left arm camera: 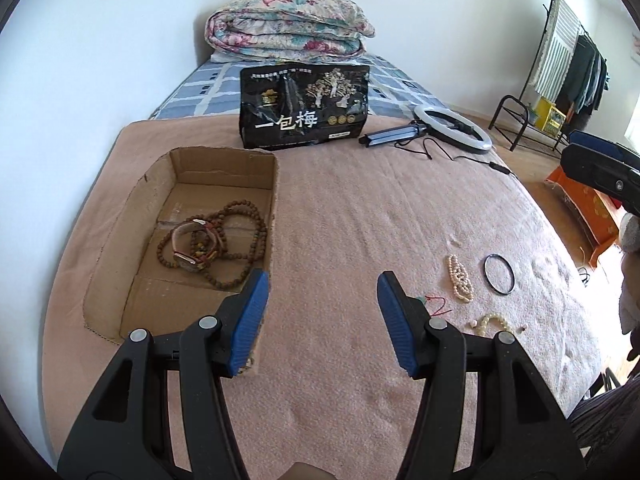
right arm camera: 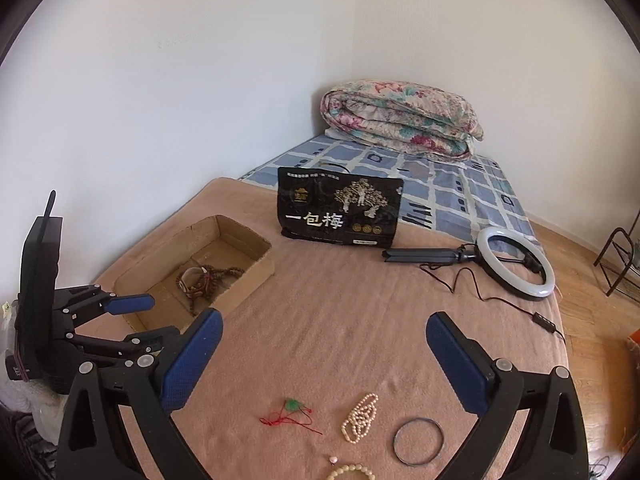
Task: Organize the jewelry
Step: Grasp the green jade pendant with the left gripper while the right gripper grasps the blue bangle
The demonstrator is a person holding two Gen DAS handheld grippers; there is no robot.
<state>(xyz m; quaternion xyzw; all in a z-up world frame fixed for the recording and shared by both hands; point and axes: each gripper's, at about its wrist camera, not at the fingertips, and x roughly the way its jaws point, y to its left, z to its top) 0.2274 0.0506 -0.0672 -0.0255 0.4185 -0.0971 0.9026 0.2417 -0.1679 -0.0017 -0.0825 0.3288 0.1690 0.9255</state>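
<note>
Right gripper, jaws wide and empty, hung nearest the pearl strand at lower centre (long axis running up-frame), while the left gripper stood half-open, empty.

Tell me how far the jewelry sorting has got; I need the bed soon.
Done: brown bead strands and a watch lie in the cardboard box. In hand: nothing; both grippers are open and empty. Left on the blanket: pearl strand, dark bangle, red-string pendant, pale bead bracelet.
</note>
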